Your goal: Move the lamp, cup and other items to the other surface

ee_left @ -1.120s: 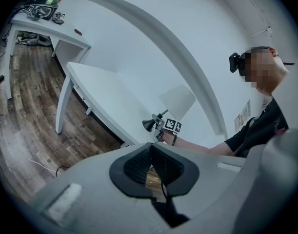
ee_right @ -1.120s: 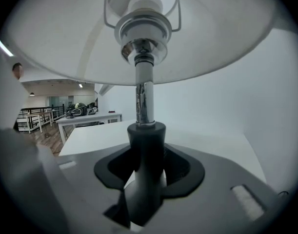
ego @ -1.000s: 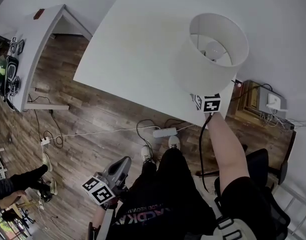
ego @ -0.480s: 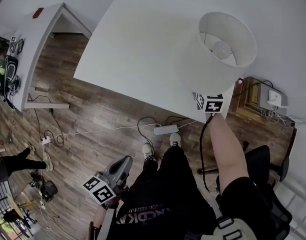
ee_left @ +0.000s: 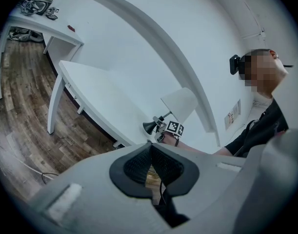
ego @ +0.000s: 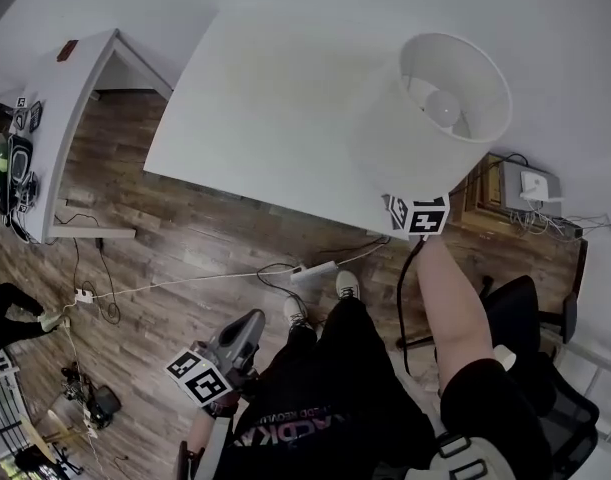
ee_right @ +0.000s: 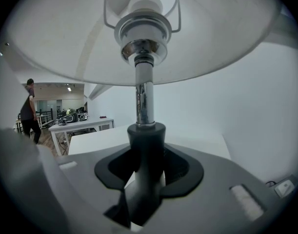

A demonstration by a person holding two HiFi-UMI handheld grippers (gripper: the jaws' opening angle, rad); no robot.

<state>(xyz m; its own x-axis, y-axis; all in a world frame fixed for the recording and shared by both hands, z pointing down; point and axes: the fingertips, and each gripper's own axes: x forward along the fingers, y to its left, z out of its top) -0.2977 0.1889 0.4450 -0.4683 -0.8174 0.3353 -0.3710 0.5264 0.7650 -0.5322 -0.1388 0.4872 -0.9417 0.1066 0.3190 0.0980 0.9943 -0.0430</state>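
A lamp with a white drum shade point(ego: 435, 108) hangs in the air over the near right corner of the white table point(ego: 275, 108). My right gripper point(ego: 413, 208) sits under the shade, shut on the lamp. In the right gripper view the pads clamp the dark lower stem point(ee_right: 146, 155) below the chrome tube point(ee_right: 145, 101). The lamp's black cord point(ego: 400, 288) hangs down beside my arm. My left gripper point(ego: 247, 328) is held low over the floor, shut and holding nothing. The left gripper view shows the lamp point(ee_left: 180, 104) and its black base point(ee_left: 149, 126) off the table.
A second white desk point(ego: 55, 118) at the far left carries headsets and small items point(ego: 10, 158). A power strip point(ego: 315, 268) and cables lie on the wood floor. A black chair point(ego: 520, 318) and a wooden cabinet point(ego: 515, 193) stand on the right. A person point(ee_right: 28, 111) stands by the far desk.
The lamp has risen and drifted a little to the right in my right gripper. My left gripper has stayed put. A person at the lower left has moved towards the picture's edge.
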